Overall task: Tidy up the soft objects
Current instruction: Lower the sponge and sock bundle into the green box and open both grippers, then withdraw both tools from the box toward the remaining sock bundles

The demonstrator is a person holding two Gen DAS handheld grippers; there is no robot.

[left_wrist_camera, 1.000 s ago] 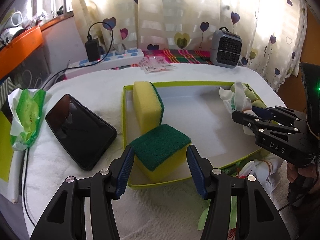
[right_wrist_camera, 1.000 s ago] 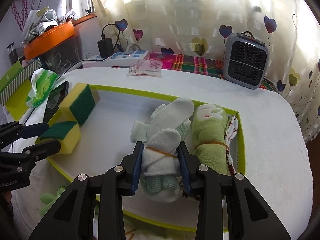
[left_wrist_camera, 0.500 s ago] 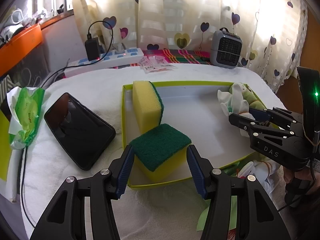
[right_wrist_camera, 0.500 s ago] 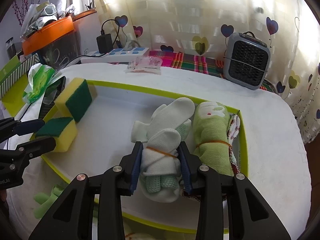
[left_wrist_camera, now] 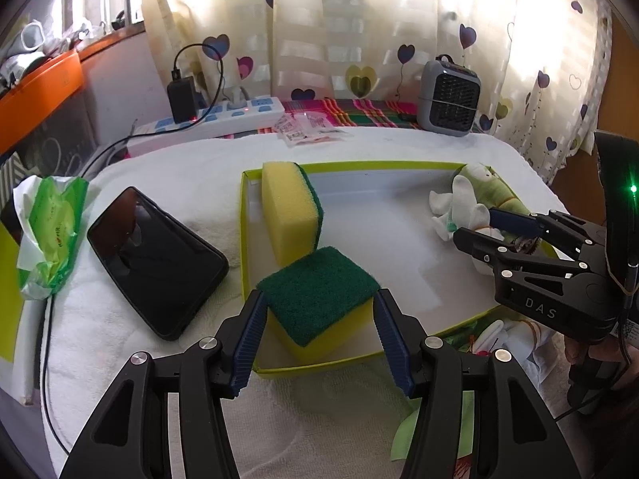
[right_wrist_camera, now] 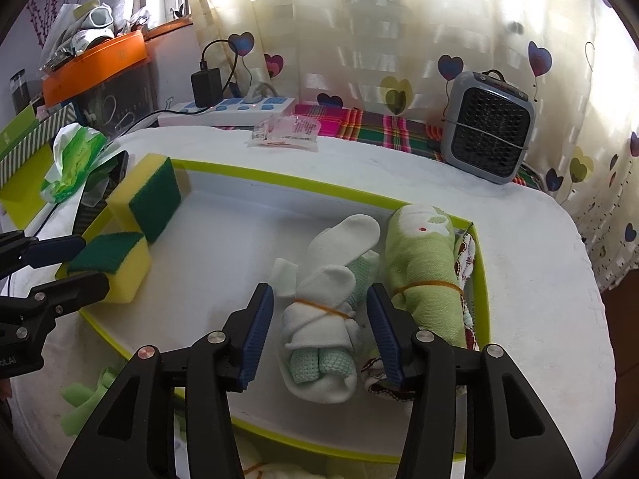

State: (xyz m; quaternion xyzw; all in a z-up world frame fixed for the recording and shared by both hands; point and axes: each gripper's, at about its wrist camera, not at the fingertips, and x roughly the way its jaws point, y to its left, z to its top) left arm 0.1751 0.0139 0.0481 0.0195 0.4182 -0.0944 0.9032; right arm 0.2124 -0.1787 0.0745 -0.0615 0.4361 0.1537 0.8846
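So the white-towelled worktop (right_wrist_camera: pixel 539 279) carries a lime-edged tray (right_wrist_camera: pixel 279 181). Inside it, the green rolled towel (right_wrist_camera: pixel 423 263) lies along the right wall with the white sock bundle (right_wrist_camera: pixel 323 307) just beside it. The right claw (right_wrist_camera: pixel 319 331) is spread wide around that bundle, gripping nothing. The left claw (left_wrist_camera: pixel 317 329) straddles the near sponge (left_wrist_camera: pixel 319 299) at the tray's left end, jaws parted and seemingly just off its sides.
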